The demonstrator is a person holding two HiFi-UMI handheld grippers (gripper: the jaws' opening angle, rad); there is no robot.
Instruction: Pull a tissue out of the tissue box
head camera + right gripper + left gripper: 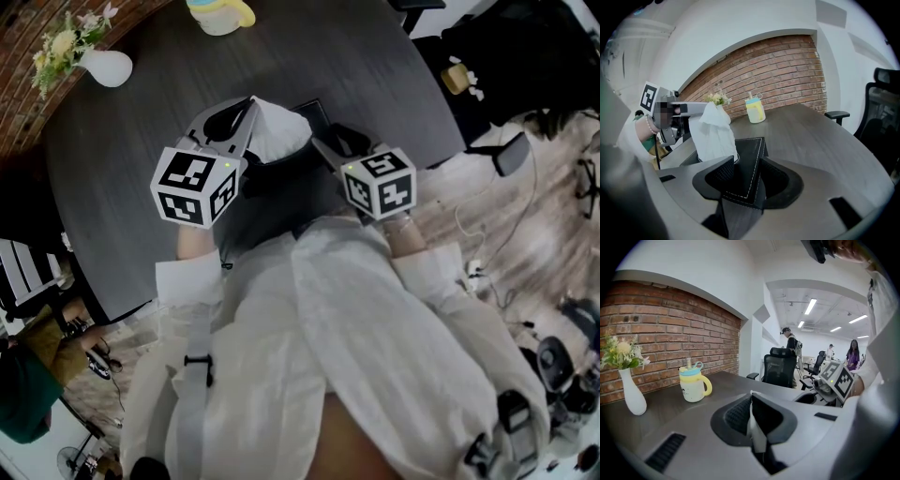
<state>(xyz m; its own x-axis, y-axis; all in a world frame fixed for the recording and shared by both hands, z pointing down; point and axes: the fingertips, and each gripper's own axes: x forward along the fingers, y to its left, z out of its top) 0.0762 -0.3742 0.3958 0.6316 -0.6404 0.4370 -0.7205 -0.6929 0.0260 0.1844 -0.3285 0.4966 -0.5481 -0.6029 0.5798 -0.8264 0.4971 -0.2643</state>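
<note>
A black stitched tissue box (749, 157) lies on the dark round table (141, 141). My right gripper (743, 171) is shut on its near corner, one jaw on each side. In the head view that gripper (323, 142) sits at the box's right end. My left gripper (246, 117) is shut on a white tissue (279, 131) and holds it up above the box. The tissue (712, 133) hangs from the left gripper (689, 110) down into the box's slot. A thin white strip of tissue (757, 427) is pinched between the left jaws.
A yellow lidded cup (220, 14) and a white vase of flowers (103, 66) stand at the table's far side, by a brick wall (670, 329). A black office chair (780, 366) and standing people are beyond the table. Cables lie on the floor (487, 253) at the right.
</note>
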